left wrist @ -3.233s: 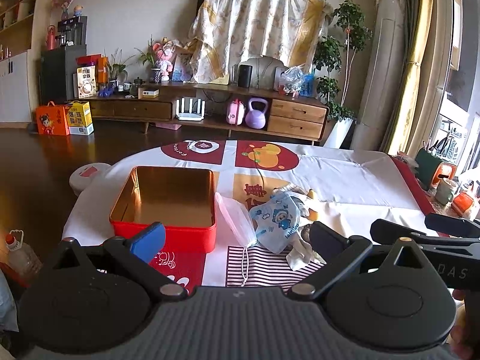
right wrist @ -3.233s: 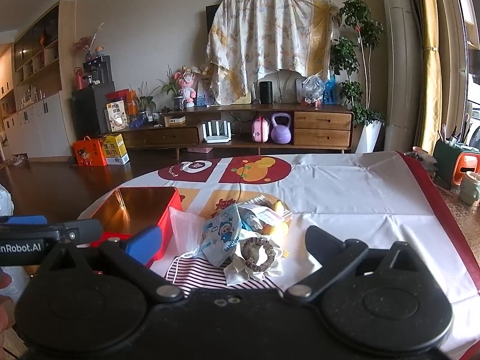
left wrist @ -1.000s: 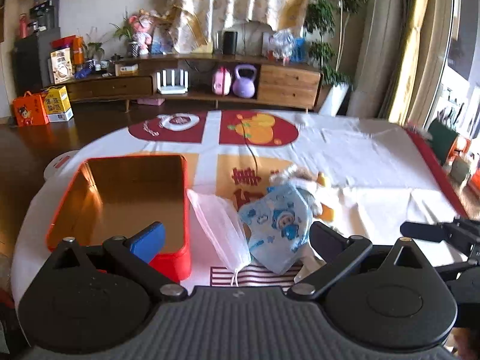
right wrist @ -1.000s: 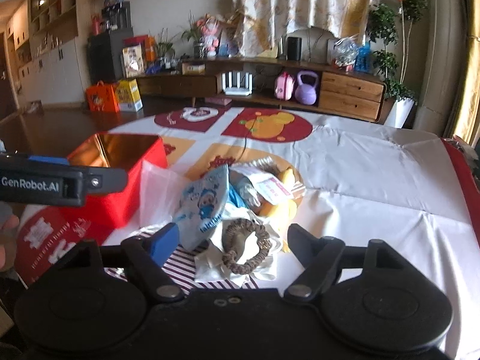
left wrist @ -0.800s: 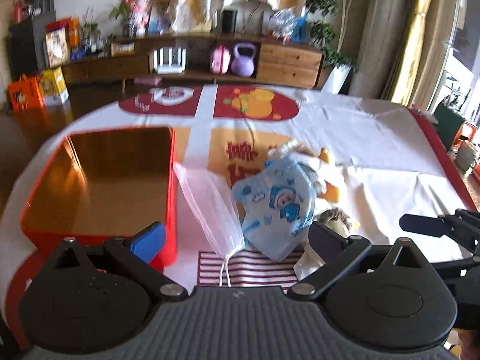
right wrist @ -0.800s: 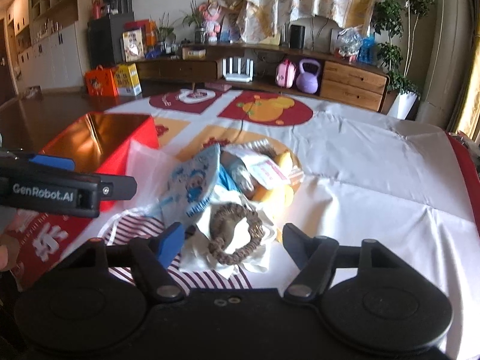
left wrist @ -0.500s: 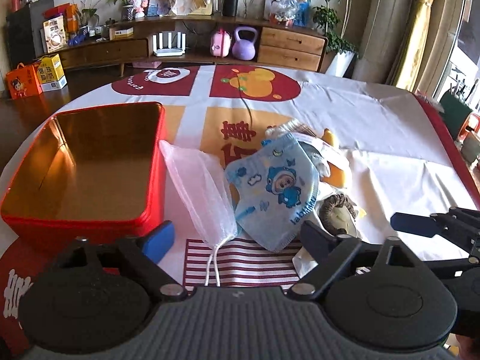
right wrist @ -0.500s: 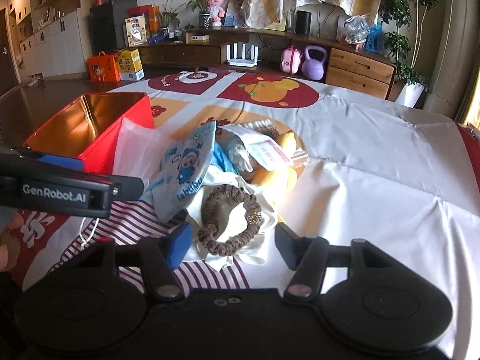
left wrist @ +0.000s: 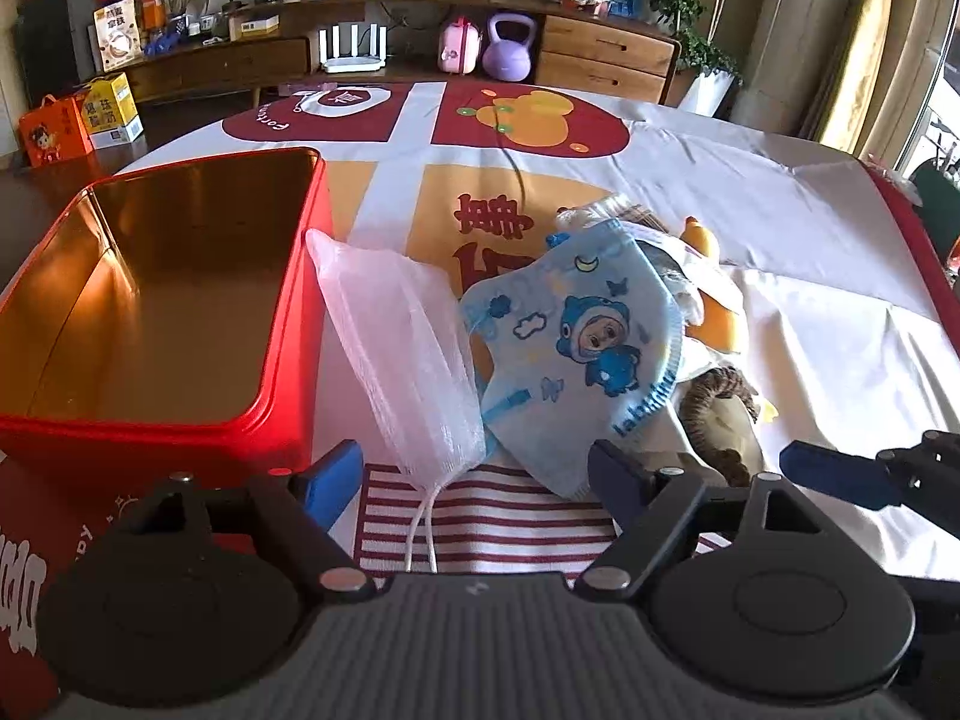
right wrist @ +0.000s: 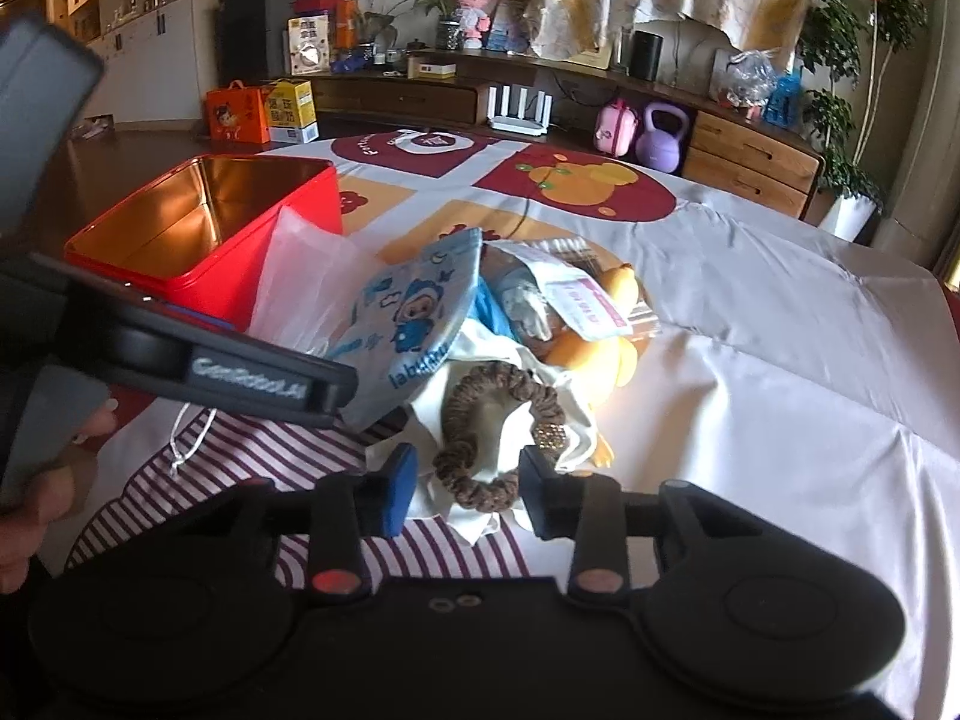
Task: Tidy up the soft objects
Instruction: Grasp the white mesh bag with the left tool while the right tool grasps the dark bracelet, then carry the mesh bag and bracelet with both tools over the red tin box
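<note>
Beside the red tin (right wrist: 198, 228), the right gripper (right wrist: 462, 483), jaws parted, straddles the brown scrunchie (right wrist: 498, 438) and risks pinching the white cloth (right wrist: 474, 360) underneath.

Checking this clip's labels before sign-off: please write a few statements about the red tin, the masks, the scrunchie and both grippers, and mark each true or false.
1. The red rectangular tin with the gold inside holds no soft object. True.
2. The blue cartoon-print face mask lies in the tin. False: it lies on the tablecloth, on the pile beside the tin.
3. The right gripper has its fingers either side of the brown fabric scrunchie, not yet closed on it. True.
4. The left gripper is clamped on the white pleated face mask. False: its jaws are wide apart, with the mask's lower end between them.
5. The white mask lies between the tin and the blue mask. True.
</note>
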